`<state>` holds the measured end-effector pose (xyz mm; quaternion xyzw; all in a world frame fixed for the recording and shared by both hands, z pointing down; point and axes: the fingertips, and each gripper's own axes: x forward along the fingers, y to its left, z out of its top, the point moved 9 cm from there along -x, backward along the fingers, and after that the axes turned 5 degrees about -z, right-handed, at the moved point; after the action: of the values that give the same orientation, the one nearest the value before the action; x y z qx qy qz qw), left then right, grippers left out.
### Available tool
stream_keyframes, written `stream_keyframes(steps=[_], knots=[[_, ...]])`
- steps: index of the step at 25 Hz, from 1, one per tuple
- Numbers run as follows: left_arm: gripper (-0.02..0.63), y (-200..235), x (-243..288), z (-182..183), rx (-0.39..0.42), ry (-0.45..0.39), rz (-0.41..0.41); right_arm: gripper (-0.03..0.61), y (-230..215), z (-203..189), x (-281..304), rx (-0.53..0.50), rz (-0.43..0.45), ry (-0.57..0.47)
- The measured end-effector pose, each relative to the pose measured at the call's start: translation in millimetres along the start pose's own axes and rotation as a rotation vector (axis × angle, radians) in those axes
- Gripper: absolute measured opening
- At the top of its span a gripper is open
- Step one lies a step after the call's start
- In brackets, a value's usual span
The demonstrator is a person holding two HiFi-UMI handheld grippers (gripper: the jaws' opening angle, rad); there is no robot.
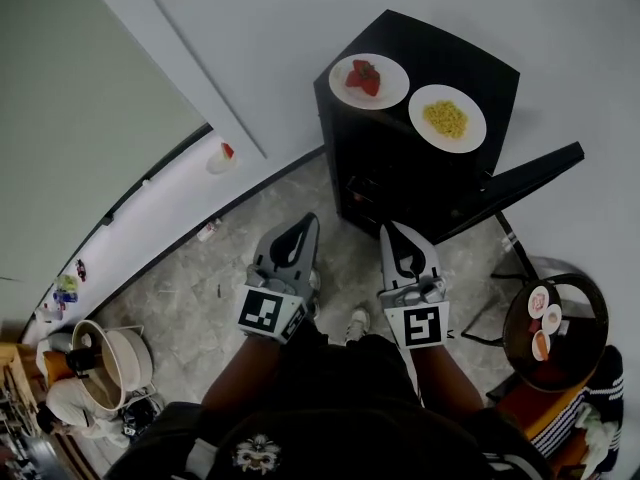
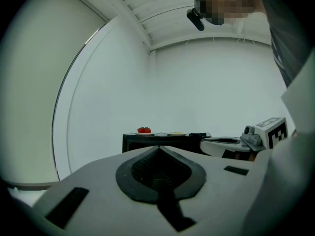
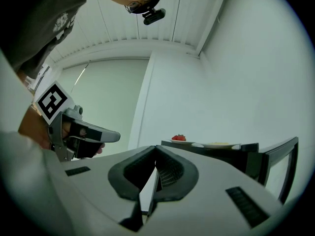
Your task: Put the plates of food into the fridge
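Observation:
A small black fridge [image 1: 400, 168] stands against the wall, with its door [image 1: 525, 180] swung open to the right. Two white plates sit on its top: one with red food [image 1: 368, 80] and one with yellow food [image 1: 447, 118]. Both plates also show far ahead in the left gripper view, red [image 2: 144, 130] and yellow [image 2: 176, 133], and in the right gripper view, red [image 3: 179, 139] and yellow [image 3: 219, 144]. My left gripper [image 1: 306, 222] and right gripper [image 1: 390, 230] hover side by side in front of the fridge. Both are shut and hold nothing.
A round dark side table [image 1: 590, 303] with small dishes stands at the right, beside striped cloth. A white bin [image 1: 125, 353] and clutter sit at the lower left. A small bottle [image 1: 208, 231] lies on the marbled floor by the wall. The person's shoe [image 1: 358, 320] shows between the grippers.

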<state>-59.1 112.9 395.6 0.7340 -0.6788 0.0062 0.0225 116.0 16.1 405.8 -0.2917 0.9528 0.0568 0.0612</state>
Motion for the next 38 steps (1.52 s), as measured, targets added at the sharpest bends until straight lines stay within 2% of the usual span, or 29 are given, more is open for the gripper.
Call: stream_keyframes(steps=[12, 15, 18, 21, 24, 25, 28, 30, 32, 38], knots=[[0.021, 52.4, 67.9, 1.7, -0.039, -0.027, -0.216, 0.023, -4.0, -1.2, 43.3, -0.056, -0.196, 0.037], [0.021, 64.3, 78.9, -2.7, -0.029, 0.002, -0.266, 0.023, -3.8, -5.4, 52.4, 0.002, -0.228, 0.062], [0.021, 73.6, 91.9, -5.4, -0.033, -0.017, -0.333, 0.023, -9.1, -9.4, 60.0, 0.083, -0.276, 0.084], [0.021, 81.9, 106.6, -8.9, -0.052, -0.038, -0.405, 0.023, -15.7, -17.8, 61.8, 0.143, -0.353, 0.105], [0.021, 92.9, 114.1, -8.5, -0.084, -0.048, -0.463, 0.023, -19.7, -22.7, 60.4, 0.258, -0.466, 0.067], [0.021, 94.8, 116.6, -7.9, -0.089, -0.048, -0.478, 0.023, -21.2, -21.9, 58.9, 0.266, -0.505, 0.06], [0.021, 95.6, 126.4, -8.3, -0.079, -0.041, -0.517, 0.023, -23.6, -16.8, 55.2, 0.189, -0.592, 0.078], [0.021, 93.5, 131.8, -9.1, -0.075, -0.035, -0.531, 0.023, -24.2, -15.3, 53.9, 0.174, -0.64, 0.1], [0.021, 89.1, 137.2, -8.6, -0.077, -0.032, -0.539, 0.023, -26.5, -12.9, 54.9, 0.206, -0.666, 0.105], [0.021, 83.8, 144.0, -0.5, -0.073, -0.034, -0.554, 0.025, -41.2, -5.9, 66.4, 0.364, -0.657, 0.039]])
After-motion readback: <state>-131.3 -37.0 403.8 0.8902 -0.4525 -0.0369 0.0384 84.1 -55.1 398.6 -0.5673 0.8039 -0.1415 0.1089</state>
